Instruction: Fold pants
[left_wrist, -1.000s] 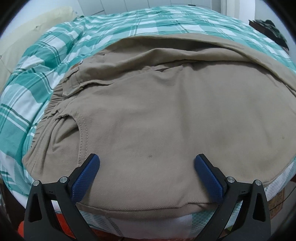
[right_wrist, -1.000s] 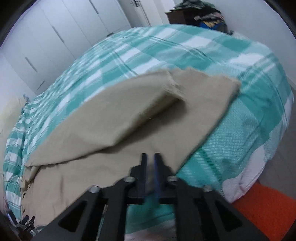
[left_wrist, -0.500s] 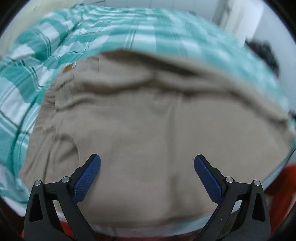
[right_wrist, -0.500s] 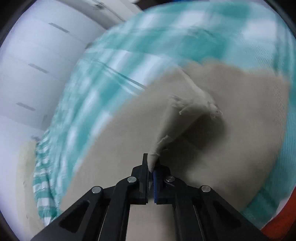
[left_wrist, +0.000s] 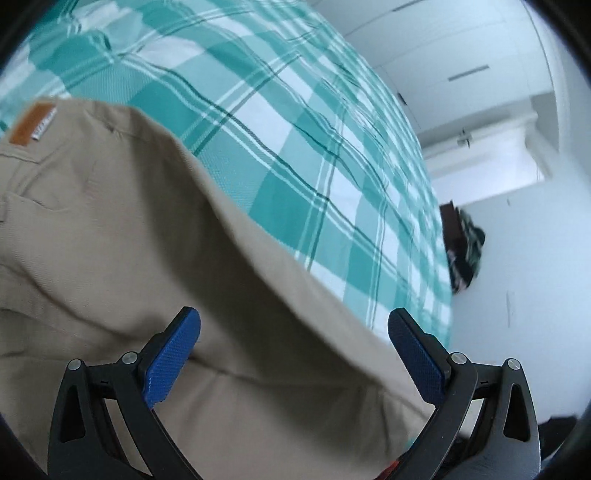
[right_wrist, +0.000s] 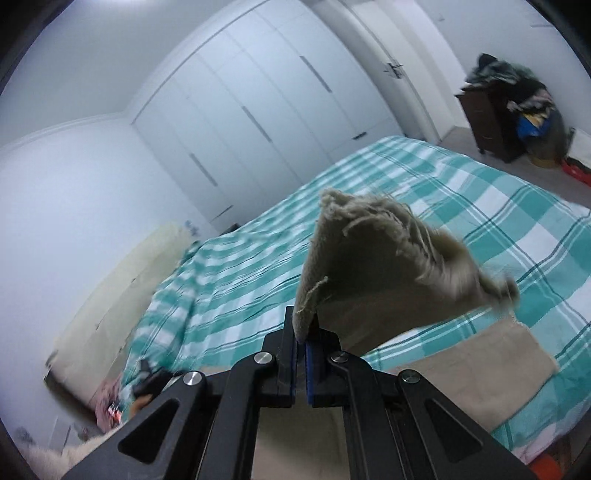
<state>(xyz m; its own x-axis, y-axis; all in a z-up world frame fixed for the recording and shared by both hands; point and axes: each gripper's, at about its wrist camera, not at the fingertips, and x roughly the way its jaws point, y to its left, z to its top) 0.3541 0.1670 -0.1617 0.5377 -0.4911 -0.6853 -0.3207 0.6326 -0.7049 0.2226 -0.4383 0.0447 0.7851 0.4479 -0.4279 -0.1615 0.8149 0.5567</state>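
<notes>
A: Pants (left_wrist: 122, 258), khaki, lie spread on the bed; in the left wrist view their folded upper edge runs diagonally from the top left down to the lower right, with bare checked bedspread (left_wrist: 295, 155) beyond it.

B: And the left tool (left_wrist: 293, 354)?

A: Its blue pads (left_wrist: 171, 360) stand wide apart and hold nothing. They hang over the cloth; I cannot tell whether they touch it. An orange-brown label (left_wrist: 31, 123) sits on the waistband at the far left.

B: Room past the bed on that side?

A: White wardrobe doors (left_wrist: 461, 55) at the top right, and a dark heap of clothes (left_wrist: 465, 251) against the wall beyond the bed's edge.

B: The right wrist view?

A: From the left: a cream headboard (right_wrist: 122, 291) by the wall, then white wardrobe doors (right_wrist: 258, 110), a door with a lever handle (right_wrist: 395, 70), and a dark cabinet (right_wrist: 487, 122) piled with clothes at the far right. The bedspread (right_wrist: 461, 192) stretches wide between them.

B: The right tool (right_wrist: 301, 347)?

A: Clamped on a leg hem of the pants (right_wrist: 369, 266), lifted above the bed. The hem is frayed, with loose threads, and its far corner is blurred. More khaki cloth (right_wrist: 480, 362) lies flat on the bedspread below and to the right.
</notes>
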